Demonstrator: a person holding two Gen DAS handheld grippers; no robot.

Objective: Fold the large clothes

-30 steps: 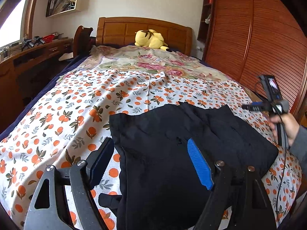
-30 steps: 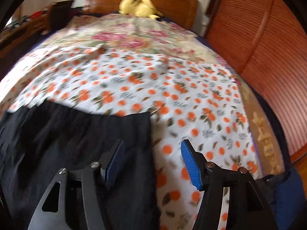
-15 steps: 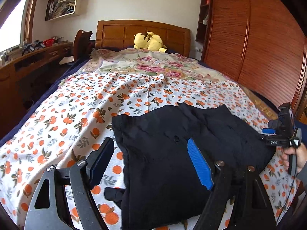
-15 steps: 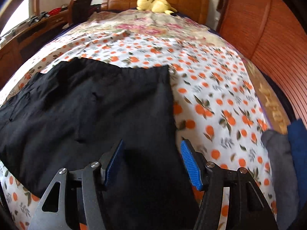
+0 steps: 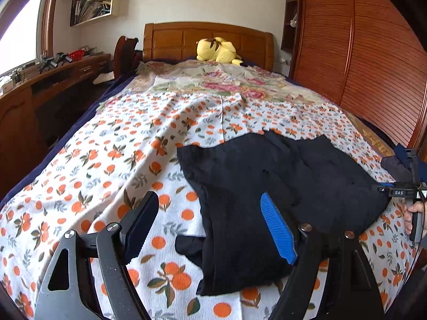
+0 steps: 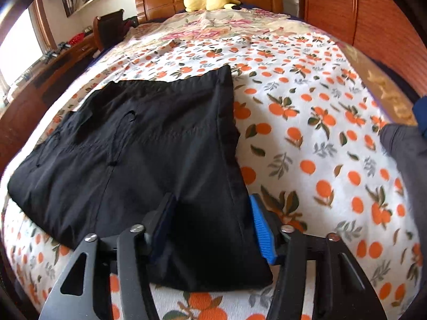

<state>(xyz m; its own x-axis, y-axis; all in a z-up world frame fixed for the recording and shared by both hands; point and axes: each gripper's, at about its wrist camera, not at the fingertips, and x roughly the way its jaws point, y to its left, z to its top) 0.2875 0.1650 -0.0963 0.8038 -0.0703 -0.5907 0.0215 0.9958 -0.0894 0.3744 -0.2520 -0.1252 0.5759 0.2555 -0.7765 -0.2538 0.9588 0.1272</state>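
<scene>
A black garment [image 5: 267, 184] lies folded on the orange-print bedsheet [image 5: 101, 160]; it also shows in the right wrist view [image 6: 138, 144]. My left gripper [image 5: 210, 226] is open above the garment's left edge, its blue pad over the cloth and its dark pad over the sheet. My right gripper [image 6: 210, 226] is open with its jaws on either side of the garment's near right corner, low at the cloth. The right gripper also shows at the right edge of the left wrist view [image 5: 405, 189], held in a hand.
A yellow plush toy [image 5: 217, 50] lies by the wooden headboard [image 5: 208, 40]. A wooden wardrobe [image 5: 368, 61] runs along the right, a desk [image 5: 53, 80] along the left. Grey and blue clothes [image 6: 405, 144] lie at the bed's right edge.
My right gripper has drawn back toward the foot of the bed and dropped to the garment's near right corner. My left gripper has pulled back slightly. Both stay open.
</scene>
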